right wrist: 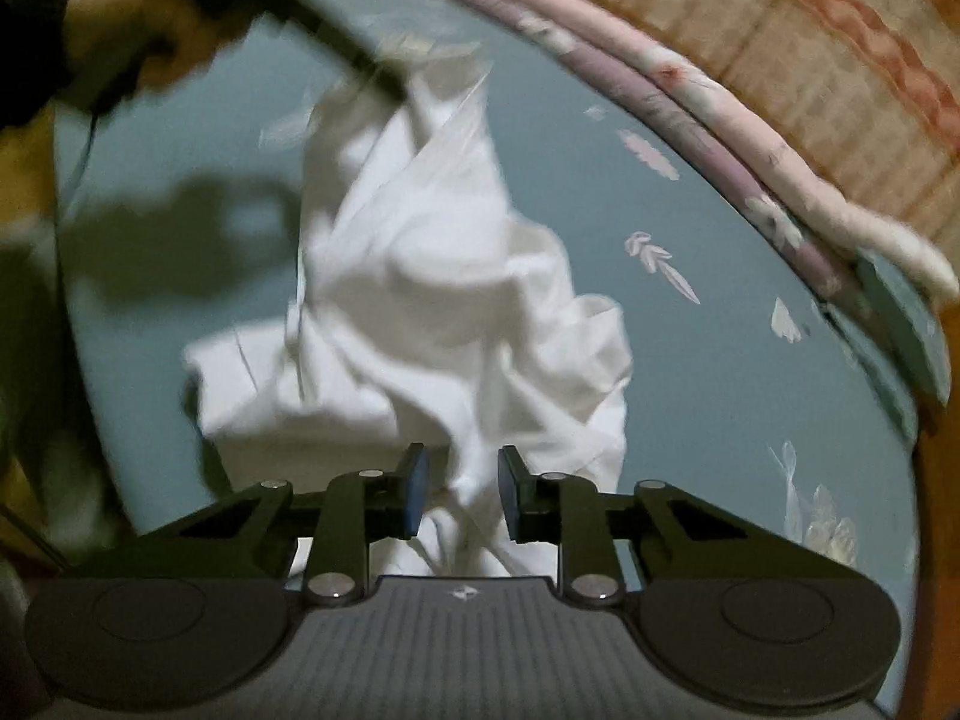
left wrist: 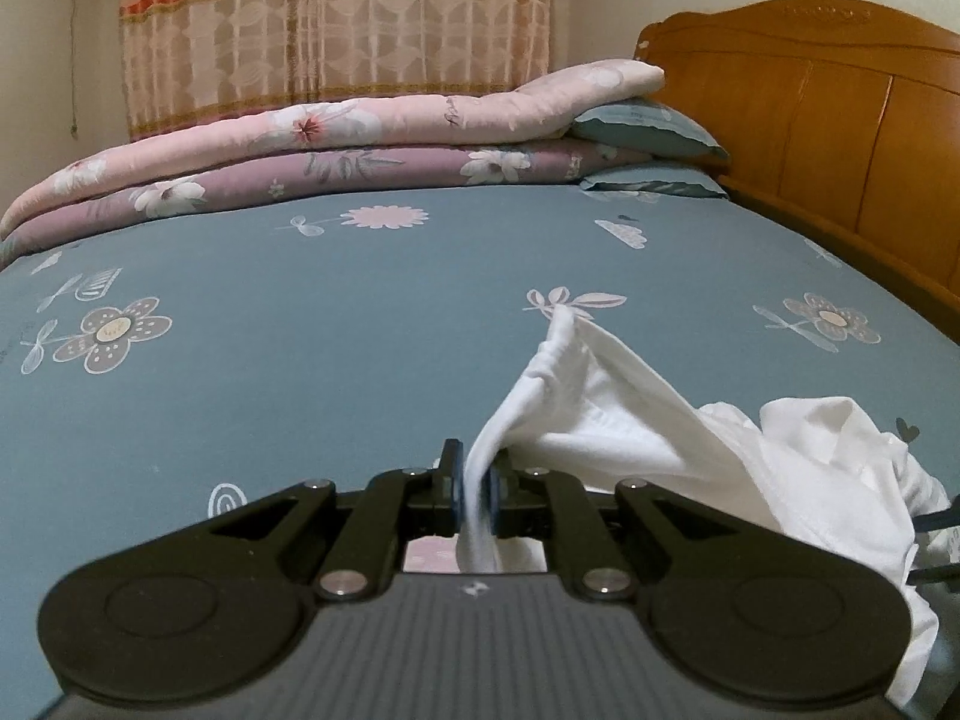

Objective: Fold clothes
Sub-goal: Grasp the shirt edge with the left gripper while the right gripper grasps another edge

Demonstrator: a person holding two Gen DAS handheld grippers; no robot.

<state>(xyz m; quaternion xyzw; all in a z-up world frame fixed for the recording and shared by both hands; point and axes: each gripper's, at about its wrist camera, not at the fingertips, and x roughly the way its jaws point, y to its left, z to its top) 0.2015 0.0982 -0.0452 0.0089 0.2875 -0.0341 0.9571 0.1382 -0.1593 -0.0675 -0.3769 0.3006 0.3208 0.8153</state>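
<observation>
The left hand-held gripper [left wrist: 477, 495] is clenched on a fold of the white garment [left wrist: 648, 420], lifting it off the bed [left wrist: 300, 372]. The right hand-held gripper [right wrist: 459, 495] has cloth between its parted jaws, not yet pinched.

The white garment [left wrist: 630, 420] was soft matt cloth, creased, lying on the bed sheet [left wrist: 360, 372], a smooth matt printed fabric. Beyond the sheet, the folded quilts [left wrist: 312, 150] looked padded, faintly satiny. Right of the sheet, the headboard [left wrist: 840, 108] was glossy varnished wood. The left gripper [left wrist: 478, 495] was matt black plastic with shiny metal rivets.
</observation>
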